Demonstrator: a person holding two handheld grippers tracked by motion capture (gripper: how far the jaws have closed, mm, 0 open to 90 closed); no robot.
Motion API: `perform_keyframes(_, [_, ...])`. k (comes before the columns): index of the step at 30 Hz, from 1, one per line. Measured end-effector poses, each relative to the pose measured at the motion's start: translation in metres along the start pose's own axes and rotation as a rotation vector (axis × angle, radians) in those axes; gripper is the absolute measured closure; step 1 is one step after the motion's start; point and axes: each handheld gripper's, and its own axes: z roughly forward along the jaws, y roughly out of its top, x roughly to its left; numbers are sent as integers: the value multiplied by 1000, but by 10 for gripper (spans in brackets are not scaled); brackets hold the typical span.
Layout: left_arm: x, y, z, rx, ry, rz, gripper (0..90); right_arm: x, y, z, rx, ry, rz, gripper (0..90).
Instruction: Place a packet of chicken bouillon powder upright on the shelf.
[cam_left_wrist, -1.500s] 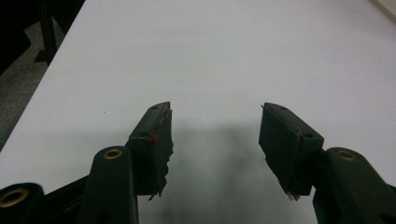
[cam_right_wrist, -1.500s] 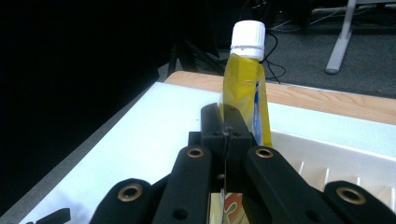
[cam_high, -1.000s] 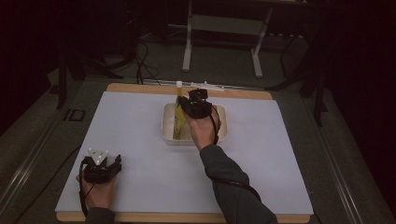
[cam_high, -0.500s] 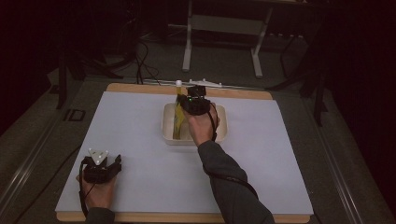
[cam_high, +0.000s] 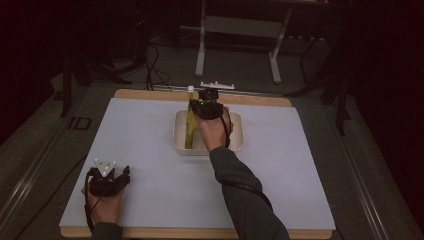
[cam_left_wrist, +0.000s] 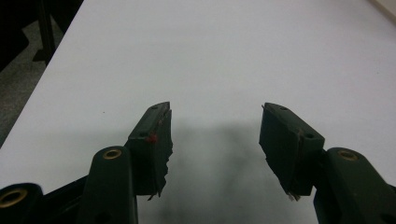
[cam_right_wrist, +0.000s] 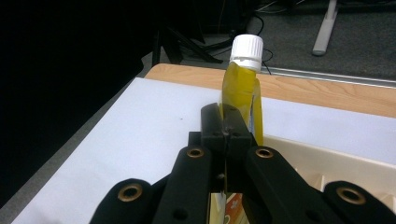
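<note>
The right gripper (cam_high: 199, 106) pinches a yellow pouch (cam_right_wrist: 241, 95) with a white cap (cam_right_wrist: 247, 46), its jaws pressed together on the pouch's flat edge. The pouch stands nearly upright, its lower part inside the cream tray (cam_high: 234, 145) at the far middle of the table, its cap above the tray's rim. Whether the pouch is going in or coming out cannot be told; it is held, not let go, so the placing or the lifting is judged as left to finish. The left gripper (cam_left_wrist: 215, 133) rests low over the near left corner, jaws spread, nothing between them, well apart from the tray.

The table (cam_high: 150, 150) carries a plain white sheet with a wooden edge showing at the far and near sides. Around it the room is dark: grey floor, loose cables, and the legs of a white stand (cam_high: 202, 50) beyond the table.
</note>
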Motion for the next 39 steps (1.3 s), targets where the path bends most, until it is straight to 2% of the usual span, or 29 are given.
perform_keyframes(14, [0, 0, 0, -1, 1, -3, 434, -3, 7, 4, 19, -8, 10, 900])
perform_keyframes(21, [0, 0, 0, 0, 1, -3, 435, 0, 7, 3, 31, -5, -5, 896])
perform_keyframes(25, [0, 0, 0, 1, 0, -3, 435, 2, 4, 4, 51, 20, -23, 785])
perform_keyframes(26, [0, 0, 0, 1, 0, -3, 434, 2, 4, 4, 51, 20, -23, 785])
perform_keyframes(27, [0, 0, 0, 0, 0, -4, 434, 2, 4, 4, 58, 27, -30, 695])
perform_keyframes(29, [0, 0, 0, 1, -1, -4, 434, 2, 4, 5, 61, 35, -33, 669])
perform_keyframes(30, [1, 0, 0, -1, 0, -5, 433, 3, 4, 4, 61, 48, -45, 578])
perform_keyframes(31, [1, 0, 0, -1, 0, -4, 432, 4, 5, 3, 56, 68, -66, 530])
perform_keyframes(32, [1, 0, 0, -1, 0, -4, 432, 4, 5, 3, 56, 68, -66, 530])
perform_keyframes(33, [1, 0, 0, -1, 0, -4, 432, 7, 6, 1, 44, 86, -130, 474])
perform_keyframes(34, [0, 0, 0, -2, 0, -4, 432, 9, 7, -1, 39, 96, -142, 435])
perform_keyframes(36, [0, 0, 0, -2, 0, -4, 430, 11, 9, -6, 17, 106, -174, 403])
perform_keyframes(39, [0, 0, 0, -4, -1, -3, 429, 11, 12, -14, 11, 115, -188, 396])
